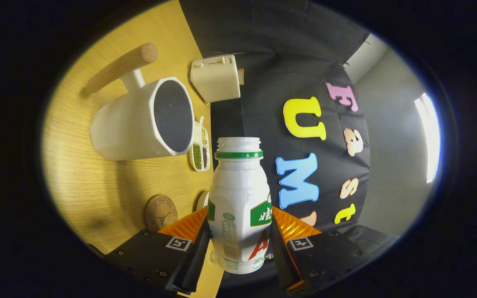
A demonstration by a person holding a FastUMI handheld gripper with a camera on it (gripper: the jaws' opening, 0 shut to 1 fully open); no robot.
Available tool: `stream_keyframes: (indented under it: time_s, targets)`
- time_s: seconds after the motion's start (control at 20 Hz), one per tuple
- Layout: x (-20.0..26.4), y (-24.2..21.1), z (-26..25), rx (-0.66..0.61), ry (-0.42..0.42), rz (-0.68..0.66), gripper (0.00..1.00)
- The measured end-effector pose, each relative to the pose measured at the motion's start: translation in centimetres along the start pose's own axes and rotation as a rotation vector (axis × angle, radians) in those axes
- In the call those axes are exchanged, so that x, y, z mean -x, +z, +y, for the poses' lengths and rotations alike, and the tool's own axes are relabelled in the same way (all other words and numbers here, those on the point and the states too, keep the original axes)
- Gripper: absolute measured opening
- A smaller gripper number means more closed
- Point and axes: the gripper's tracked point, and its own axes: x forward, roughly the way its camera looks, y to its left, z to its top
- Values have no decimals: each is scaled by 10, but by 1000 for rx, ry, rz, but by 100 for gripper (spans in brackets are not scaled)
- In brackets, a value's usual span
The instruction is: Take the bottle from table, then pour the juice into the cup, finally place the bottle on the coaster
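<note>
The uncapped juice bottle (239, 207) is clamped between the jaws, tilted. The mug (143, 120) lies at ten o'clock; juice could be spilled onto the surface (77, 178) if tipped short.

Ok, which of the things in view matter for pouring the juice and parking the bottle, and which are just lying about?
For the job:
bottle, clamped between the gripper fingers, cap off
cup with the wooden handle
coaster on the table

Lying about:
toaster
small dish of beans
</note>
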Motion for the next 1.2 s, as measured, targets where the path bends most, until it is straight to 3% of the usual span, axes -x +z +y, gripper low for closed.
stream_keyframes:
  time_s: [1.2]
  targets:
    - [4, 13, -9, 250, 5, -5, 71]
